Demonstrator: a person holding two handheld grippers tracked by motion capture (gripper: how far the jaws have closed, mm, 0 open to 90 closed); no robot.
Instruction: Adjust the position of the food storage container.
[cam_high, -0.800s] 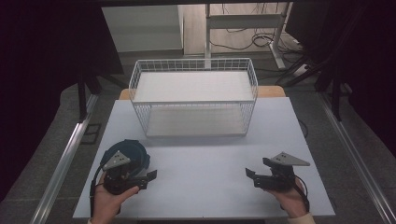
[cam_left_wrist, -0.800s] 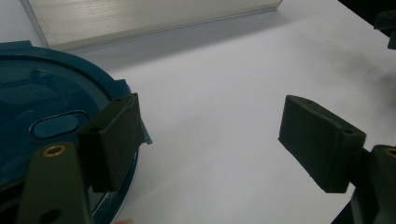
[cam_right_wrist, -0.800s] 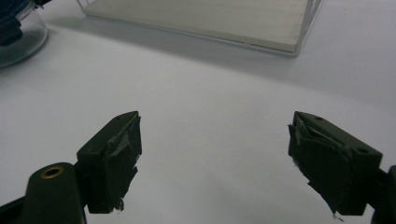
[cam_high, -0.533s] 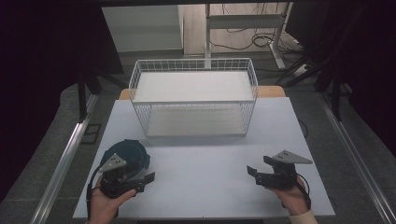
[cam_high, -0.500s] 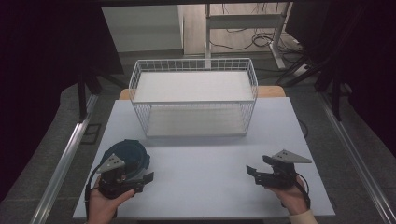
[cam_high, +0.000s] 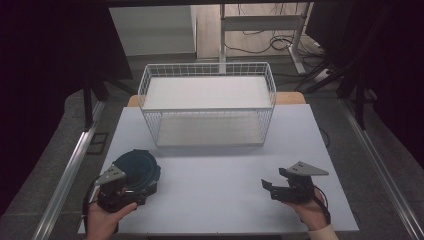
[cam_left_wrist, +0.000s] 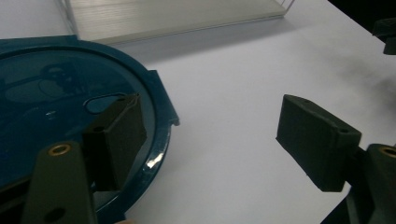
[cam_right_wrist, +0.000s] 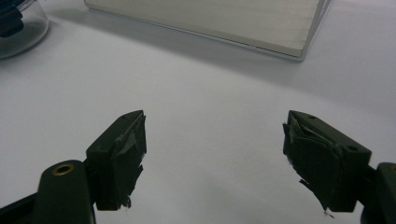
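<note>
My left claw (cam_high: 131, 189) was at the left of the counter (cam_high: 215, 175), right by the blue lid (cam_high: 137, 167). It was wide open and held nothing. In the left gripper view one jaw hung over the lid (cam_left_wrist: 70, 107) near its edge, and the other jaw was out over the bare counter. The lid lay flat near the front left corner, well apart from the basket (cam_high: 207, 107).

I think I was about to grab the lid by its rim. To do that well, I had to go low, so one jaw slid inside the rim and the other stayed outside. Then I had to close slowly. The lid was thin and flat, so it could slip or skid if I pinched too high.

The basket stood in the middle, at the back of the counter, and looked empty.

My right claw (cam_high: 276, 191) was at the front right. It was open too, with nothing in it, and only bare counter lay between its jaws.

The high view showed both claws and the whole basket at once. The left gripper view showed the small tab on the lid's rim (cam_left_wrist: 170, 119) up close, which was too small to make out from above. The right gripper view showed torn pads (cam_right_wrist: 125, 158) on my right claw.
</note>
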